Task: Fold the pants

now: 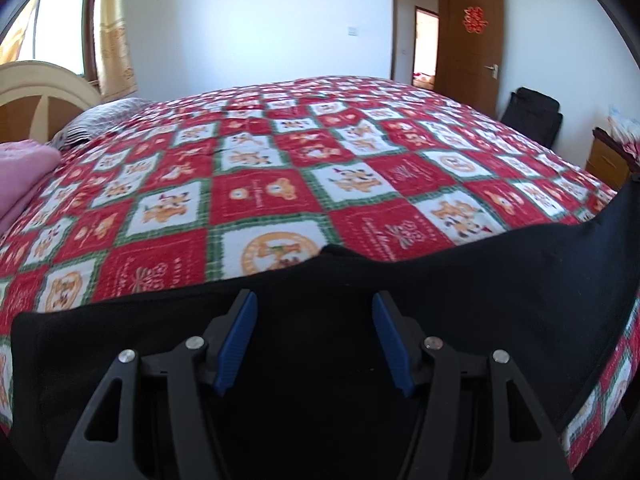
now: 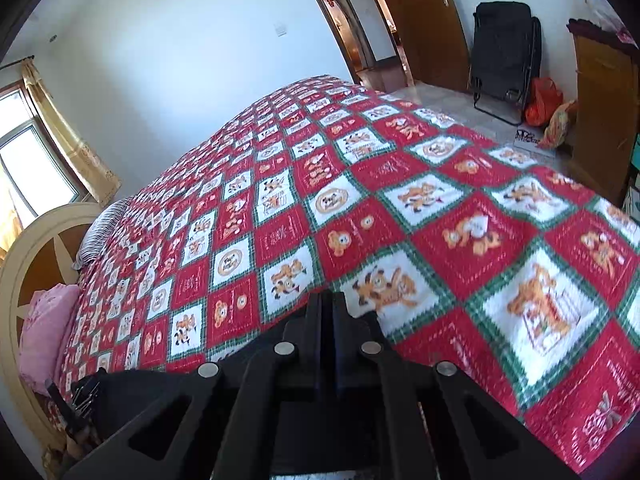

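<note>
Black fabric, the pants (image 1: 360, 280): spread flat along the near edge of the bed, their far hem lying across the quilt (image 1: 280, 168), one end rising toward the right as if lifted there for a fold.

Left gripper (image 1: 314, 312): released, blue pads (image 1: 240, 340) apart above the cloth, apparently poised to take a hold.

Right gripper (image 2: 330, 304): clenched tight; dark cloth lies just beneath it, but whether any is pinched cannot be told.

Quilt: red, white and green checks with cartoon figures, covering the whole bed.

Room: pink bedding (image 2: 48, 320) by the cream headboard (image 1: 44, 84), curtained window (image 2: 36, 164), wooden door (image 1: 472, 44), black folding chair (image 2: 504, 52).
</note>
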Available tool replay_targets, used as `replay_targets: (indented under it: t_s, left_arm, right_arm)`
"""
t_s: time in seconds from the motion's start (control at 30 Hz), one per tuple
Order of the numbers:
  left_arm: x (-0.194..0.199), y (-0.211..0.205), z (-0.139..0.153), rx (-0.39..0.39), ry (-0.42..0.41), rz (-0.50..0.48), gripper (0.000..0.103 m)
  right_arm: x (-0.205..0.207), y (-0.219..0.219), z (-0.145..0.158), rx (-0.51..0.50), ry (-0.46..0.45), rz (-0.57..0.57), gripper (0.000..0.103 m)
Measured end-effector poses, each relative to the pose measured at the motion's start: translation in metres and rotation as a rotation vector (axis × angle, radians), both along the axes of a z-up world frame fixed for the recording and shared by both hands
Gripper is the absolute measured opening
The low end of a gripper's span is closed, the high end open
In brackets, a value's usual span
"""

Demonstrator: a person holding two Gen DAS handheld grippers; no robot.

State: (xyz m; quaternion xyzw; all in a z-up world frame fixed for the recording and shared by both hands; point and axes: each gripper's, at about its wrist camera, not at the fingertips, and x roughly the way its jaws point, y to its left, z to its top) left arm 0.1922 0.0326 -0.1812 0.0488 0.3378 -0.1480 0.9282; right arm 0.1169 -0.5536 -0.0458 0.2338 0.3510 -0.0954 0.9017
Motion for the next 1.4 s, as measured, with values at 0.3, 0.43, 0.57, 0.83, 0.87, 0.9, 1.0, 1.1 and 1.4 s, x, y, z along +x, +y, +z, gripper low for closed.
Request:
replay_targets:
  t_s: [0.3, 0.43, 0.57, 0.83, 0.87, 0.9, 1.0, 1.1, 1.4]
  left_arm:
    - [-0.007, -0.001, -0.002, 0.032, -0.038, 0.03, 0.066]
    - [-0.008, -0.001, -0.002, 0.032, -0.043, 0.036, 0.066]
    - [-0.01, 0.002, -0.001, 0.022, -0.047, 0.054, 0.072]
    - [-0.01, 0.005, -0.001, 0.009, -0.05, 0.059, 0.072]
    - [-0.01, 0.005, -0.002, 0.006, -0.051, 0.064, 0.072]
    - [-0.01, 0.006, -0.002, 0.004, -0.052, 0.065, 0.073]
    - [-0.01, 0.006, -0.003, 0.006, -0.053, 0.064, 0.073]
    - [-0.012, 0.01, 0.001, -0.012, -0.046, 0.06, 0.073]
    - [-0.043, 0.049, 0.017, 0.061, -0.117, 0.098, 0.085]
  right_arm:
    - [-0.002, -0.022, -0.054, 0.014, 0.126, -0.062, 0.022]
    - [-0.031, -0.021, -0.034, -0.021, 0.062, -0.112, 0.031]
    - [-0.065, -0.011, -0.018, 0.024, 0.01, -0.136, 0.031]
    - [-0.067, 0.025, -0.039, -0.012, 0.103, -0.074, 0.011]
    - [-0.066, 0.026, -0.039, -0.032, 0.108, -0.079, 0.011]
    - [-0.067, 0.024, -0.039, -0.036, 0.11, -0.09, 0.01]
    - [-0.07, 0.02, -0.043, -0.016, 0.111, -0.094, 0.01]
    - [-0.073, 0.024, -0.036, -0.048, 0.103, -0.107, 0.013]
    - [-0.045, 0.094, -0.005, -0.222, 0.016, 0.001, 0.042]
